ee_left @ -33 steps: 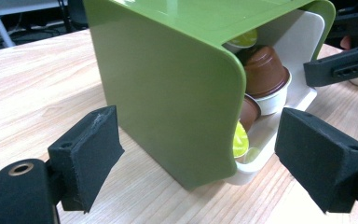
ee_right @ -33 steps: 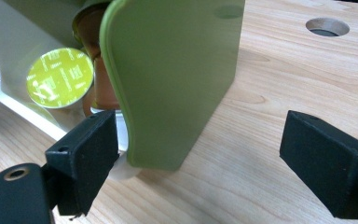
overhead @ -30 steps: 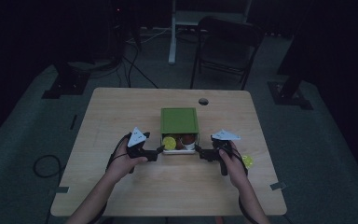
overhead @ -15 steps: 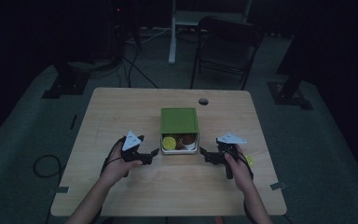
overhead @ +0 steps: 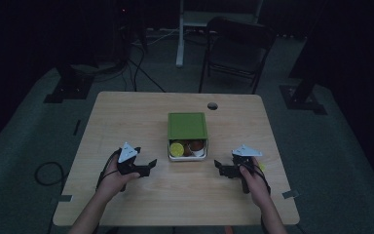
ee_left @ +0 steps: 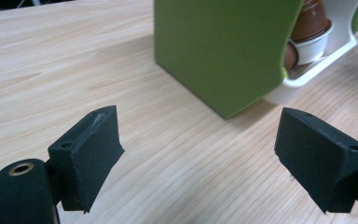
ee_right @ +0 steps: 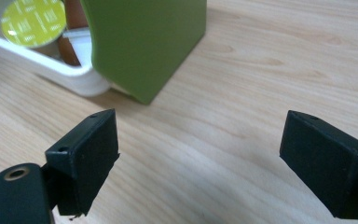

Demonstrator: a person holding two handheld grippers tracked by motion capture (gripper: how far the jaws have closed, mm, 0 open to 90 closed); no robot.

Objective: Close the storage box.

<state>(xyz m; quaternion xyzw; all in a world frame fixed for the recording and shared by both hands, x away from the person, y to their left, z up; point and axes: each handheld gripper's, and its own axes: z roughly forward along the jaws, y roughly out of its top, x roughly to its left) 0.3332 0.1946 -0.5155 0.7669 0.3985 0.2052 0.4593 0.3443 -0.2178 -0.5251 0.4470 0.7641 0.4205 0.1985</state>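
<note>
Here: left gripper [overhead: 148,168] and right gripper [overhead: 219,168] low near table's [overhead: 126,112] front edge, jaws spread wide, nothing between them. Farther, at table's middle, green box [overhead: 187,126] with white tray [overhead: 188,157] slid partly out toward front, capsules [overhead: 177,148] inside.

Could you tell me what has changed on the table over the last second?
Both tools, left and right, drew back from the green box toward the person, jaws open and empty. The box with its capsules stayed put, half open.
</note>
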